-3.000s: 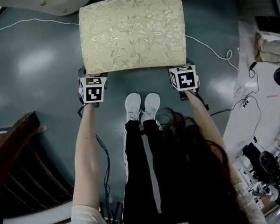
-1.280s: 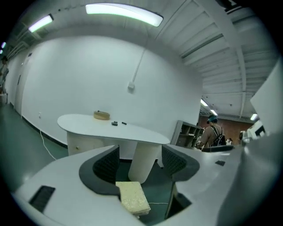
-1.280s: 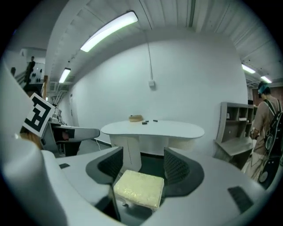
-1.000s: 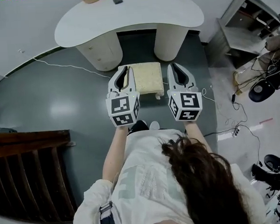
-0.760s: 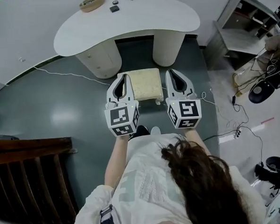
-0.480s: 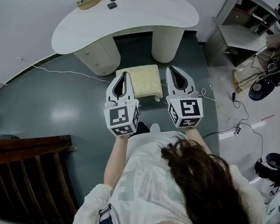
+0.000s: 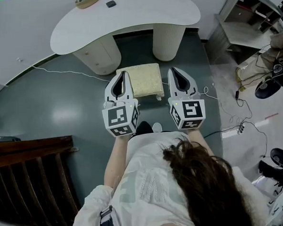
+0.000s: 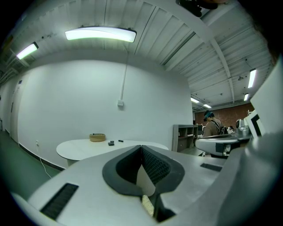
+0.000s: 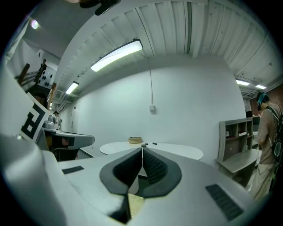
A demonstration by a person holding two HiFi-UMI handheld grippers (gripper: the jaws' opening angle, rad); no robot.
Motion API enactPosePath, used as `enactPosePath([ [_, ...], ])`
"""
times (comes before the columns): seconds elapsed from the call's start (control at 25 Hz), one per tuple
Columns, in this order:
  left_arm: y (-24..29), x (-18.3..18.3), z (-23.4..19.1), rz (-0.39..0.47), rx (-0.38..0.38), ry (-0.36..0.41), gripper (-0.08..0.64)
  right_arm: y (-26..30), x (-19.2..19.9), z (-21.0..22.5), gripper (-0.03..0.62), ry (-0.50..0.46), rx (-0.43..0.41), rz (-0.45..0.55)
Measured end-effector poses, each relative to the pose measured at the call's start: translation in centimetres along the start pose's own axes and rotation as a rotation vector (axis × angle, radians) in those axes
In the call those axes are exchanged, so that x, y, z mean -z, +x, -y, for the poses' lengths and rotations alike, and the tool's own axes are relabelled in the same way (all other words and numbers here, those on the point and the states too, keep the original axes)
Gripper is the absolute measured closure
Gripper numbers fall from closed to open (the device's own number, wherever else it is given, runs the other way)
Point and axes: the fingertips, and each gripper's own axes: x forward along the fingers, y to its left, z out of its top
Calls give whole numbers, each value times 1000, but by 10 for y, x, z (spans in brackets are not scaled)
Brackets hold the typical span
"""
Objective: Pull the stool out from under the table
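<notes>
Since three seconds earlier, both tools had lifted off the near corners of the one cream floral-cushioned stool (image 7: pixel 146 80). It stood on the dark floor (image 7: pixel 60 105), just before the two round pedestals (image 7: pixel 100 57) of the single white kidney-shaped counter (image 7: pixel 126 20). The left tool (image 7: pixel 122 74) and right tool (image 7: pixel 172 71) flanked it, jaws pressed together, gripping nothing.

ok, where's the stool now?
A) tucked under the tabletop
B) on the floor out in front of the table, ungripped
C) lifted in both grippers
B: the stool stands on the floor in front of the table, and the left gripper and right gripper are both shut with nothing between their jaws.
</notes>
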Motion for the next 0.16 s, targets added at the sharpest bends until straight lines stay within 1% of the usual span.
enactPosePath([
  [0.16,4,-1,1,9,3,-16,532,1,1,6,558,0,4,-4],
])
